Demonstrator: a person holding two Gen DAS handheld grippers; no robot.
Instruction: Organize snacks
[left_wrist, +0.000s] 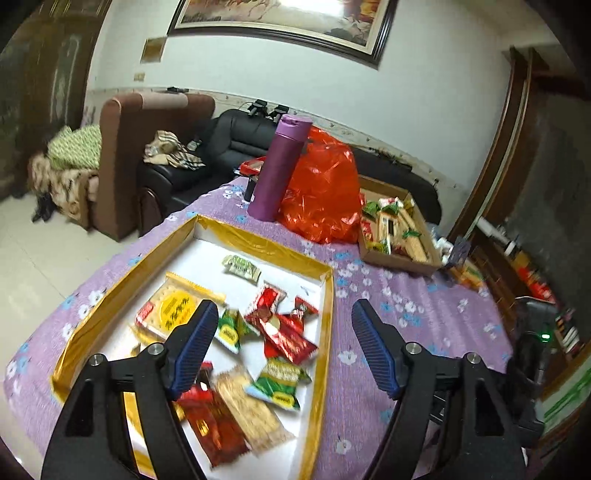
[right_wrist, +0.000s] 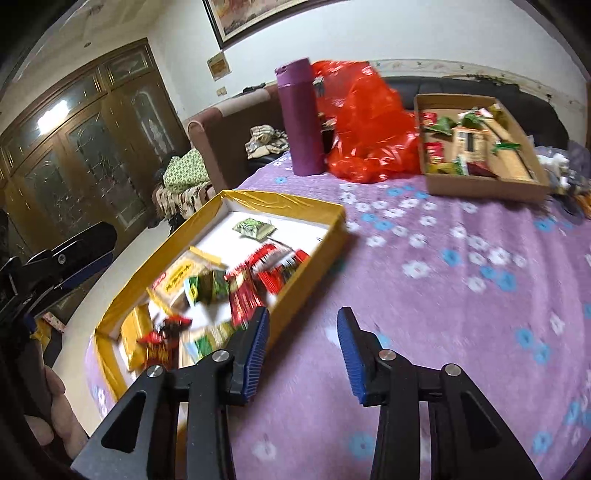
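A gold-rimmed white box (left_wrist: 258, 245) lies on the purple flowered tablecloth and holds several wrapped snacks: a yellow cracker pack (left_wrist: 168, 308), red packs (left_wrist: 284, 330) and green packs (left_wrist: 280, 380). My left gripper (left_wrist: 284, 314) is open and empty above the box's right part. The box also shows in the right wrist view (right_wrist: 288, 203). My right gripper (right_wrist: 303, 321) is open and empty, above the cloth just right of the box's near edge. A brown cardboard tray (left_wrist: 395, 258) with more snacks sits at the far right; it also shows in the right wrist view (right_wrist: 480, 188).
A purple flask (left_wrist: 279, 170) and a red plastic bag (left_wrist: 321, 192) stand at the table's far side, also seen in the right wrist view as flask (right_wrist: 301, 118) and bag (right_wrist: 365, 129). Sofas (left_wrist: 229, 144) stand behind. The left gripper's body (right_wrist: 66, 258) shows at the left edge.
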